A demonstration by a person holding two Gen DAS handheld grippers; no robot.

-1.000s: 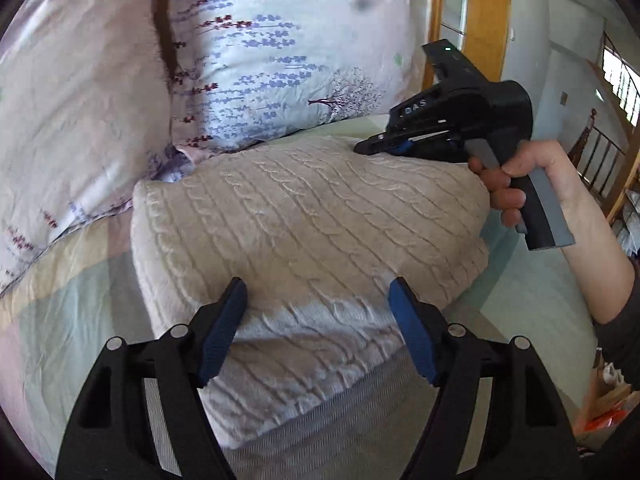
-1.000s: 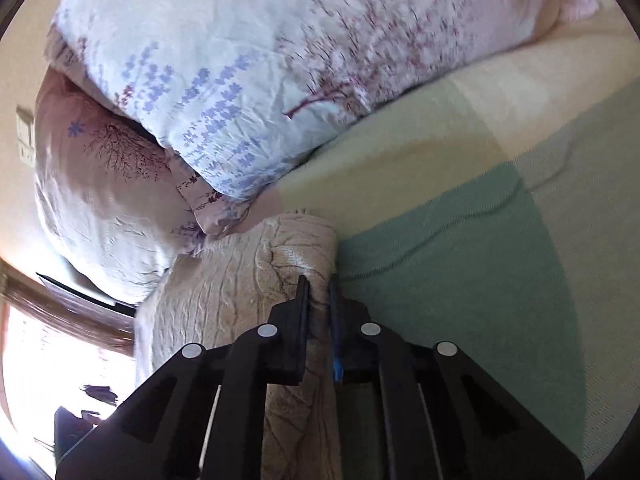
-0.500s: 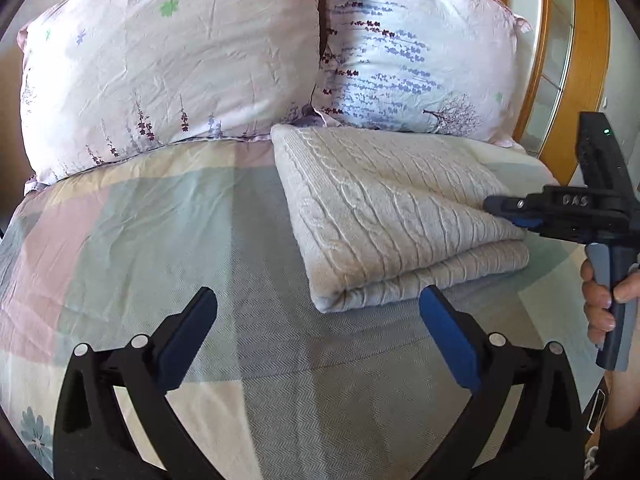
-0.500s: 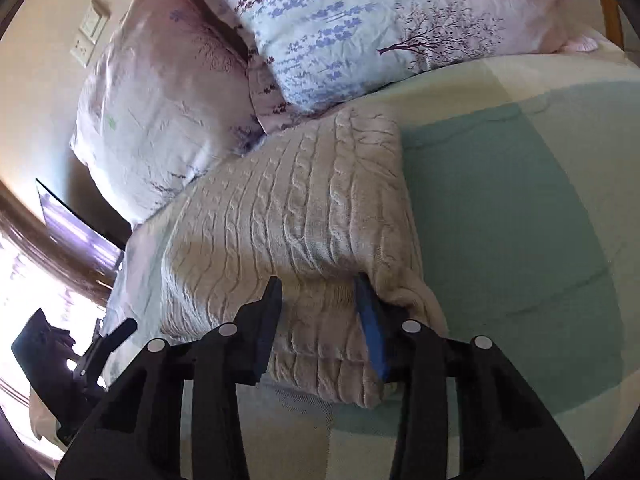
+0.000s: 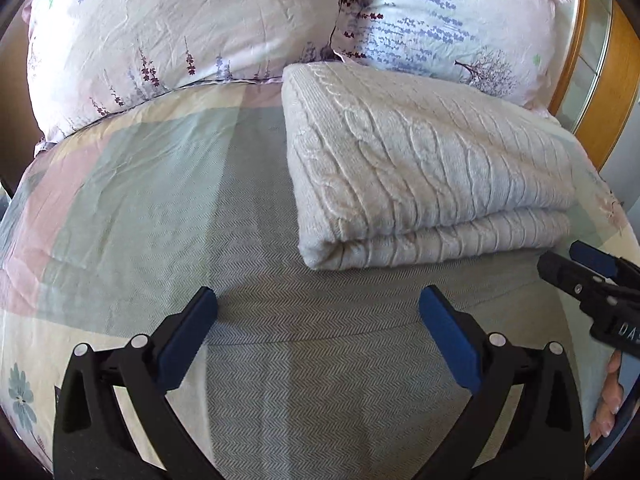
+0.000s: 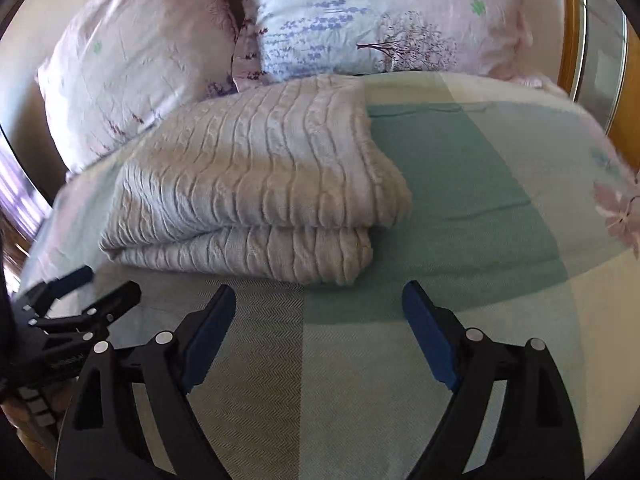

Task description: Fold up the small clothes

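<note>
Where both tools worked the knit a second ago, one patchwork bedspread (image 5: 132,184) now carries two floral pillows (image 5: 180,28) and one folded cable-knit sweater (image 5: 420,168) below them; left gripper (image 5: 318,320) and right gripper (image 6: 318,312) hover back, fingers spread, empty.

My left gripper (image 5: 318,312): jaws spread wide, nothing between the blue pads (image 5: 188,338), held low above the bed. My right gripper (image 6: 318,306): jaws likewise spread wide and empty, level with the left and just beside it. My right hand (image 5: 610,400): fingers wrapped on the handle, partly cut off at frame edge.
</note>
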